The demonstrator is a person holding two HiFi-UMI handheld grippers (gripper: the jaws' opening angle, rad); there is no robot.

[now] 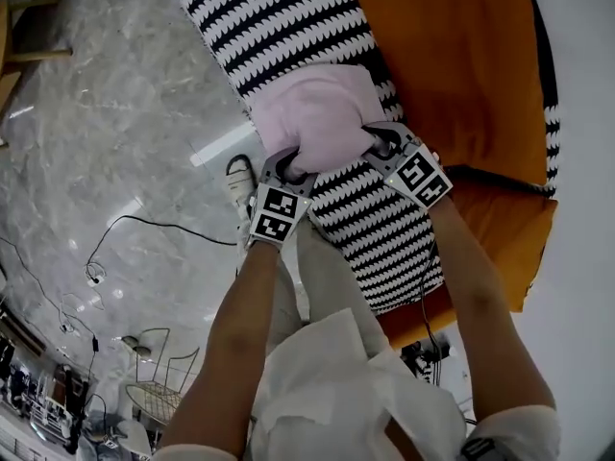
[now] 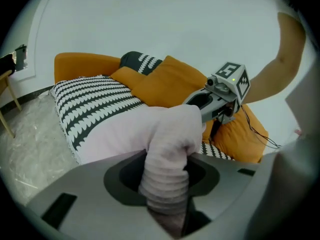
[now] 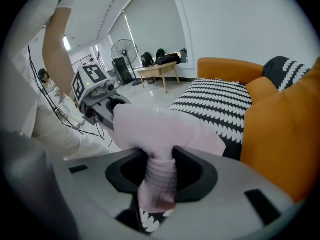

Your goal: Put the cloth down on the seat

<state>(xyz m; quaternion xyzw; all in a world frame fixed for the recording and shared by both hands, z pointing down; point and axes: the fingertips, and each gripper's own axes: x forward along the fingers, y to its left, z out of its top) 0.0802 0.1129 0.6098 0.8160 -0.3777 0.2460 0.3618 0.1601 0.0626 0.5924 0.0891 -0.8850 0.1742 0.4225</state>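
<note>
On the seat: your pink cloth (image 1: 322, 113) lies bunched on the black-and-white patterned seat (image 1: 288, 17), close to its front edge, with the near hem drawn up into two folds.
Left fold: your left gripper (image 1: 288, 166) holds it. Its fingers (image 2: 85, 184) are pinching a ridged wad of cloth that fills the gap between them, as the left gripper view shows.
Right fold: your right gripper (image 1: 380, 147) holds it likewise. Its fingers (image 3: 240, 184) are closed on a narrow ribbed tuck of cloth, and the seat's pattern shows just beneath the tuck.
Between the grippers: the cloth runs from one grip to the other in a soft hump. The two grippers stand side by side, near each other, at the cloth's near edge.
Marker cubes: the left cube (image 1: 277, 214) and the right cube (image 1: 423, 176) each sit on the back of their gripper, turned up toward the head view.
Forearms: your bare left forearm (image 1: 240, 325) and right forearm (image 1: 471, 286) reach from the bottom of the head view to the grippers.
Behind the cloth: an orange cushion (image 1: 452, 65) rests on the patterned seat, just beside the cloth's right edge.
Left of the seat: a grey marbled floor (image 1: 115, 142), with a dark cable (image 1: 144, 224) looping across it.
Far room, right gripper view: a standing fan (image 3: 122, 49) and a wooden desk (image 3: 157, 71) carrying dark bags stand near the wall.
</note>
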